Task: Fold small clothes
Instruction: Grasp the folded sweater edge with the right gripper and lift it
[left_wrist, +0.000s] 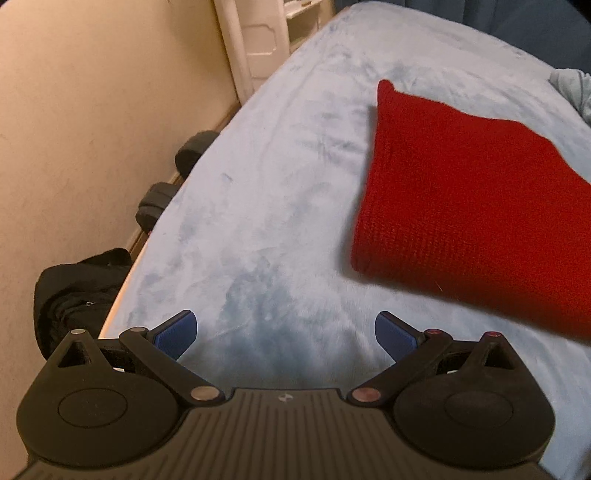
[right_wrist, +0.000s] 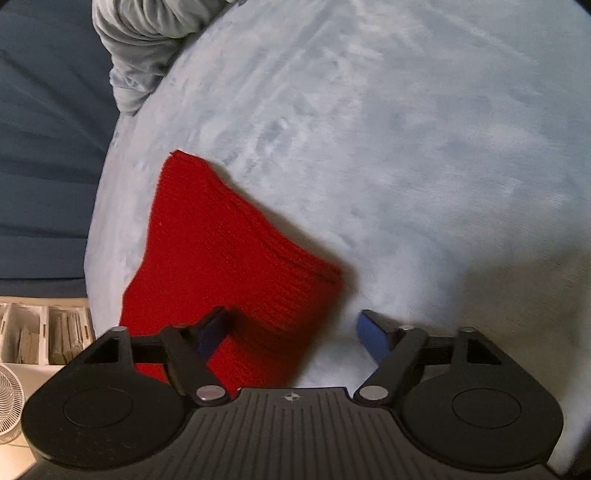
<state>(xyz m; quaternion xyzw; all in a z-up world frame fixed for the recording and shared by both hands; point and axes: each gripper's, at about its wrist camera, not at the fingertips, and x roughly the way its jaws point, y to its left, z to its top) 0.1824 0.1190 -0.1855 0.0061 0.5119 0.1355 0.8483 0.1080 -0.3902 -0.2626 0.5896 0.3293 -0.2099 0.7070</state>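
Both our hand-held grippers, left (left_wrist: 286, 338) and right (right_wrist: 291, 332), hang released above the bed (left_wrist: 258, 206), the right straddling the red knit's (right_wrist: 221, 251) corner, ready to fold it.

I see a folded red knitted cloth (left_wrist: 476, 206) with a coarse, ribbed weave, matt all over. It lies on a pale blue plush blanket (left_wrist: 258, 206), soft and brushed in patches. My left gripper (left_wrist: 286, 334) is matt black plastic with ridged casing, dull metal pivot pins and smooth blue pads (left_wrist: 177, 334).
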